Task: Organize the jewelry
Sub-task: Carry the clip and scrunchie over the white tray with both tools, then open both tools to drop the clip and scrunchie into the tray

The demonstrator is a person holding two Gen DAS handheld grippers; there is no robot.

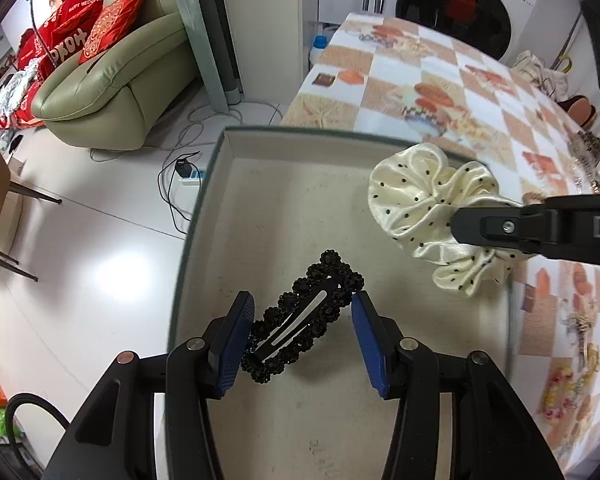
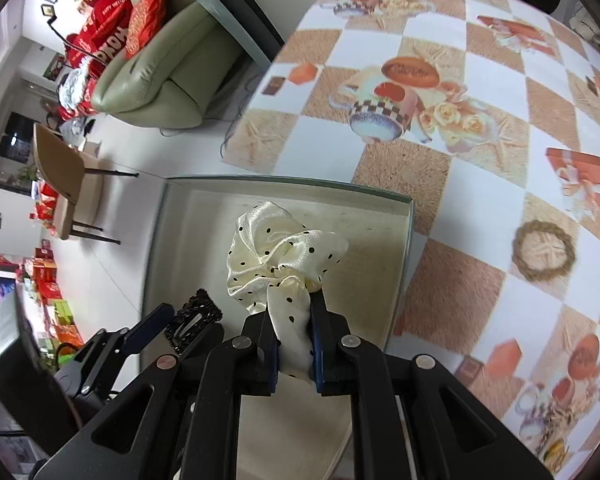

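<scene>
Two things hang over the tray (image 1: 204,216), one in each of my tongs. My left tongs (image 1: 303,334) clamp a black beaded clip (image 1: 300,320) slantwise between the blue pads (image 1: 236,344), one end on each pad. My right tongs (image 2: 294,344) are nearly closed on a cream dotted scrunchie (image 2: 276,256); its lower folds are hidden between the fingers. From the right camera only a corner of the clip (image 2: 196,316) shows, the rest hidden behind the left tongs (image 2: 152,328). From the left camera the right tongs (image 1: 480,232) come in from the right, cut off by the frame, and the scrunchie (image 1: 416,200) bunches at the tip. The tray's near end is hidden under my tongs. Its floor is bare, pale and matt, with low straight walls. It sits at the table's corner, with white floor (image 1: 100,264) beyond its left side and checked cloth (image 2: 480,168) running wide on its right. Small items at the cloth's far right are too blurred to name.
</scene>
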